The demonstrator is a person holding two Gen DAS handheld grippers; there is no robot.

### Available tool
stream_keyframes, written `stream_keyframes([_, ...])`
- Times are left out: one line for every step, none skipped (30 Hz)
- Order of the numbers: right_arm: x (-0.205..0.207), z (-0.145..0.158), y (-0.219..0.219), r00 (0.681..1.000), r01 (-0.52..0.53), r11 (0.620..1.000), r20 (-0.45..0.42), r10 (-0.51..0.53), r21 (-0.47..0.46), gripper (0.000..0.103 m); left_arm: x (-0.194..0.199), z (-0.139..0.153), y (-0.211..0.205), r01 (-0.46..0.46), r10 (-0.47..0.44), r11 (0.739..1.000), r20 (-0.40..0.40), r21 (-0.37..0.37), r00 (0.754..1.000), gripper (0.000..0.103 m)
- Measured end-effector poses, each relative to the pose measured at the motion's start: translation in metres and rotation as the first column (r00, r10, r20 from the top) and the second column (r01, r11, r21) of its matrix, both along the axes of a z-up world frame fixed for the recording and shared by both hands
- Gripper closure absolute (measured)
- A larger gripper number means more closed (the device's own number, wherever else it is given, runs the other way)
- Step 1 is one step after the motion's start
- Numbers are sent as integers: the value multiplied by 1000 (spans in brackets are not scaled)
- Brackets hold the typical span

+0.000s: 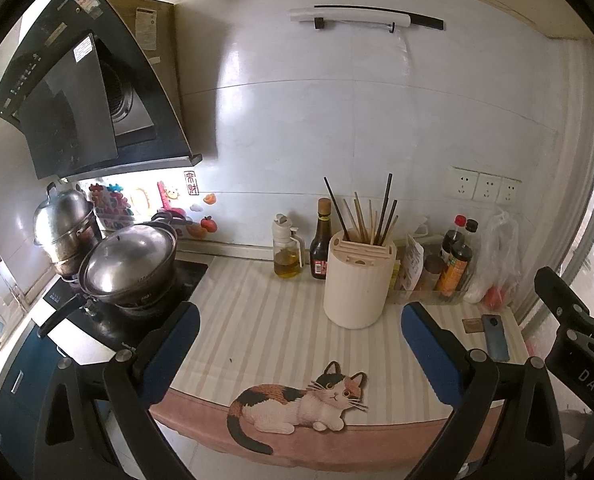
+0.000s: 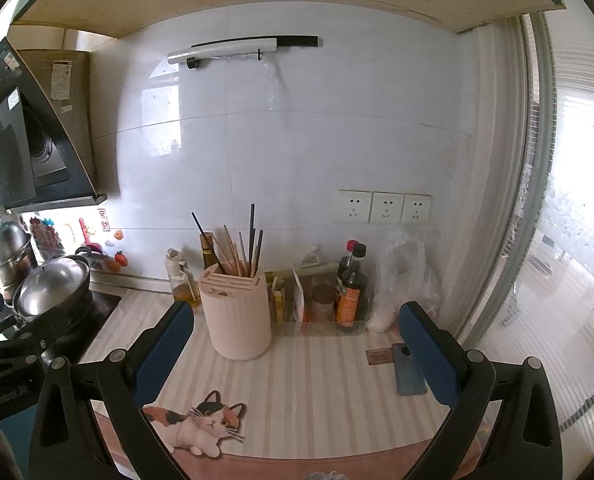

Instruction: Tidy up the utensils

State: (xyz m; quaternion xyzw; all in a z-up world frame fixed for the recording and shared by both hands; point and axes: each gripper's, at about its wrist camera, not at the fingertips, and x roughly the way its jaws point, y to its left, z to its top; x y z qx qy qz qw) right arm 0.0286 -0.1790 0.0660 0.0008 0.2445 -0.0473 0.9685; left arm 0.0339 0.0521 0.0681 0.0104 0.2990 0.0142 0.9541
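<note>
I see the utensil holder (image 1: 357,282) standing upright on the striped counter mat (image 1: 265,320), toward the back of the counter, near the wall. Chopsticks (image 1: 371,218), some dark and some light wood, stick up from its rear slot; the front slots look bare from here. In the right wrist view the same holder (image 2: 237,314) sits left of centre.

My left gripper (image 1: 299,350) hangs above the front of the mat, jaws spread wide, nothing between them. My right gripper (image 2: 293,354) is likewise spread and empty, holder well ahead of it. Neither touches anything.

Just left of the holder: a dark sauce bottle (image 1: 321,242) and a small oil bottle (image 1: 286,248), both against the wall. Just right: a clear tray (image 1: 429,280) crowded with packets and more bottles, then a plastic bag (image 1: 497,256). A phone (image 1: 495,336) lies flat on the mat near the right edge, a small card beside it.

A cat picture (image 1: 301,404) marks the mat's front edge. Far left, a lidded wok (image 1: 131,262) and a steel pot (image 1: 63,222) sit on the stove under the range hood (image 1: 85,92). Three sockets (image 2: 383,206) on the wall.
</note>
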Motion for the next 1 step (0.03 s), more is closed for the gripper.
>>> stream_keyframes([0,0,0,1000,1,1000,0,-1,0,0,1,0,-1,-3,3,1000,0,-2,1000,0])
